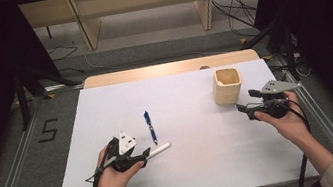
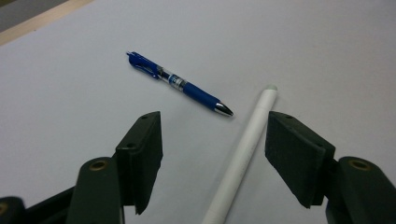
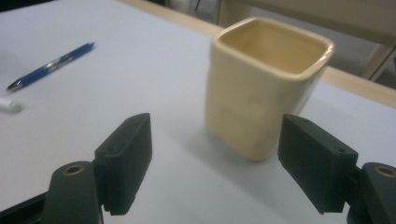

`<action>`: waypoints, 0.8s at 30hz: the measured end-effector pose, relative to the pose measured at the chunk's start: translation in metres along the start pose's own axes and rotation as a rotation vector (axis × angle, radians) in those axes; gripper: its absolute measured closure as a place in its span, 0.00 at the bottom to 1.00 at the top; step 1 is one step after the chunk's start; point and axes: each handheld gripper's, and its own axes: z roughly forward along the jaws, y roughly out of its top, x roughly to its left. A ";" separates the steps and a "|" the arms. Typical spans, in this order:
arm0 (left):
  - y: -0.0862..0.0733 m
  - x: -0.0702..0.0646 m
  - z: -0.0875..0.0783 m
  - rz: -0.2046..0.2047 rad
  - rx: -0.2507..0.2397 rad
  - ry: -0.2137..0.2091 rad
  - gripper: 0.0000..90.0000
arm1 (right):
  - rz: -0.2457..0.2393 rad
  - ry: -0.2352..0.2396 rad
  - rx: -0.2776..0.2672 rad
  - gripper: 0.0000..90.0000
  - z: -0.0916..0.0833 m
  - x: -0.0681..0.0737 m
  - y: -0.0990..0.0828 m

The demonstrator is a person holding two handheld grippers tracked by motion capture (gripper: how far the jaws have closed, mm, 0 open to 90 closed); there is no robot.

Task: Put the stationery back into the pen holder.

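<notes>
Step in hand, as judged: pick-up of the white pen point(image 2: 243, 154), presumably for loading into the cream cup point(image 1: 227, 85).

Left tongs point(image 1: 139, 154) are set low near the front edge of the worktop point(image 1: 200, 159), left of centre. Their jaws stand part open on either side of the white pen, which lies flat between them; the pads do not appear to press on it, though the right pad sits close.

The blue pen point(image 2: 180, 84) lies just beyond, apart from the white pen.

Right tongs point(image 3: 215, 168) stand wide and empty, aimed at the cup near the back right corner.

Next move calls for closing the left jaws squarely across the barrel, then lifting level.
</notes>
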 end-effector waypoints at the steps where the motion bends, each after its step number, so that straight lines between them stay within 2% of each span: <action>1: 0.001 0.001 0.000 0.008 0.014 -0.016 0.42 | -0.006 0.012 0.016 0.30 0.000 0.002 -0.003; 4: 0.005 0.002 0.002 0.021 0.050 -0.053 0.42 | -0.032 0.079 0.054 0.29 0.001 0.010 -0.012; 6: 0.006 0.003 0.004 0.031 0.083 -0.060 0.43 | -0.053 0.139 0.083 0.29 0.002 0.015 -0.018; 10: 0.009 0.005 0.006 0.049 0.132 -0.078 0.44 | -0.091 0.204 0.131 0.29 0.004 0.024 -0.026; 15: 0.012 0.004 0.011 0.072 0.188 -0.094 0.46 | -0.128 0.245 0.176 0.27 0.004 0.033 -0.032; 21: 0.019 0.005 0.020 0.121 0.280 -0.139 0.50 | -0.134 0.261 0.184 0.27 0.004 0.036 -0.036; 24: 0.024 0.007 0.023 0.178 0.348 -0.163 0.52 | -0.135 0.267 0.180 0.27 0.004 0.037 -0.035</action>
